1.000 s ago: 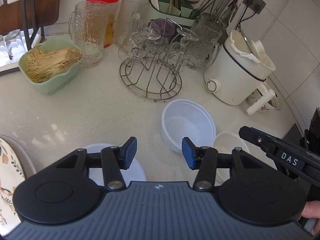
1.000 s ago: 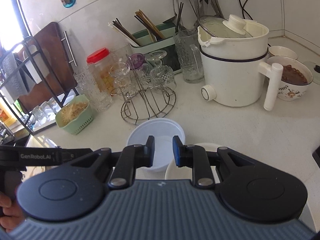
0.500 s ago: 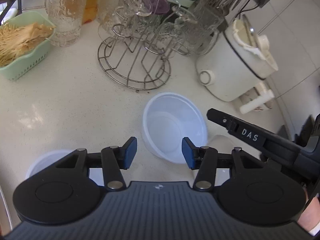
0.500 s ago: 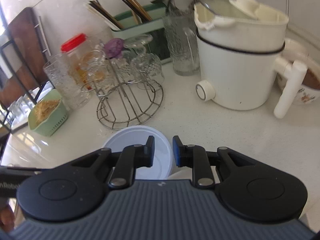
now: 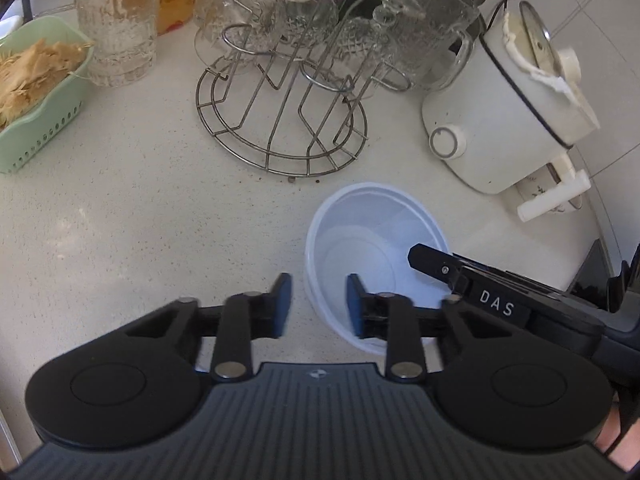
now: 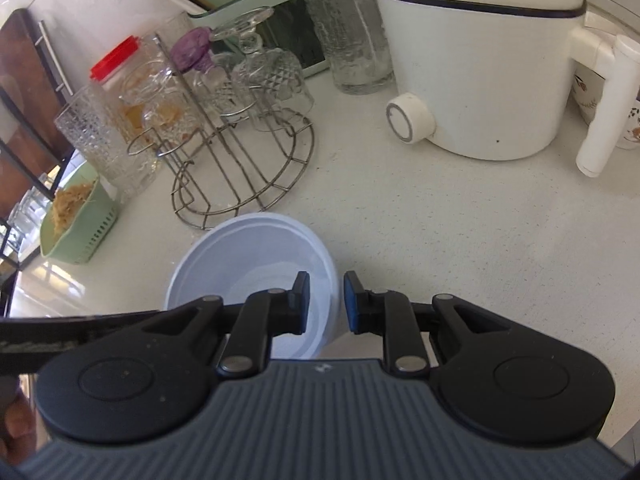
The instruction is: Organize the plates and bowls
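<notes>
Both grippers have dropped closer to the counter [image 5: 132, 208] since a second ago, so the white bowl [image 5: 374, 236] now looms large where it earlier sat small ahead. At six o'clock in its own view, the left gripper [image 5: 318, 306] is closing, its jaws straddling the bowl's near-left rim without yet pinching it. The right gripper [image 6: 326, 302], also at six o'clock in its view, straddles the bowl's right rim, nearly clenched yet with a gap showing; the wire rack [image 5: 280, 120] stands at twelve o'clock.
</notes>
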